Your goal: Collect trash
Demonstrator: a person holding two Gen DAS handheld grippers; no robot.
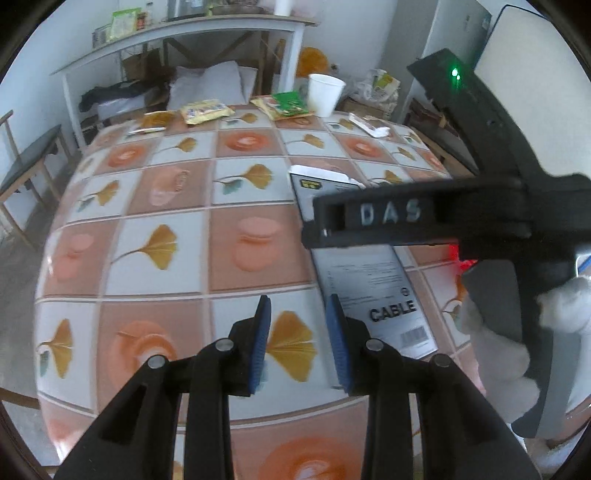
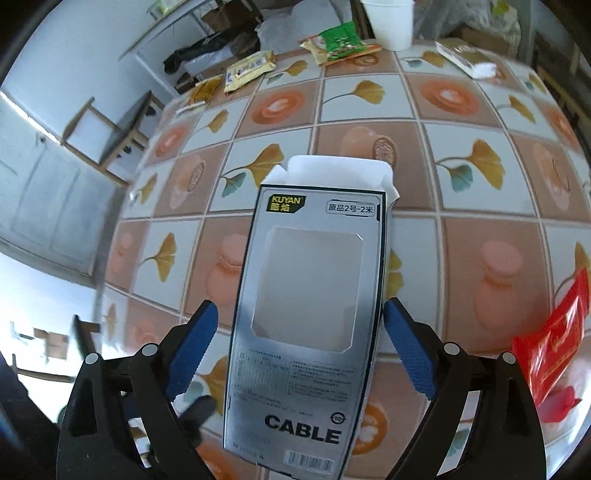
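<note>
**Cable box between open pads**

On the tiled surface [image 1: 229,206], left wrist view: the left hand-held gripper [image 1: 299,343] stands part open, empty, just left of the cable box [image 1: 388,295].

Right wrist view: the right hand-held gripper [image 2: 299,347] straddles the box [image 2: 306,314], pads wide and apart from it.

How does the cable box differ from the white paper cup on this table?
The cable box is a flat silver rectangle lying between the right tool's open blue pads; the white paper cup is round, standing upright at the table's far edge, away from both tools. The cable box carries print and a window cutout; the cup is plain. The box's end flap is open. Both look empty.
</note>
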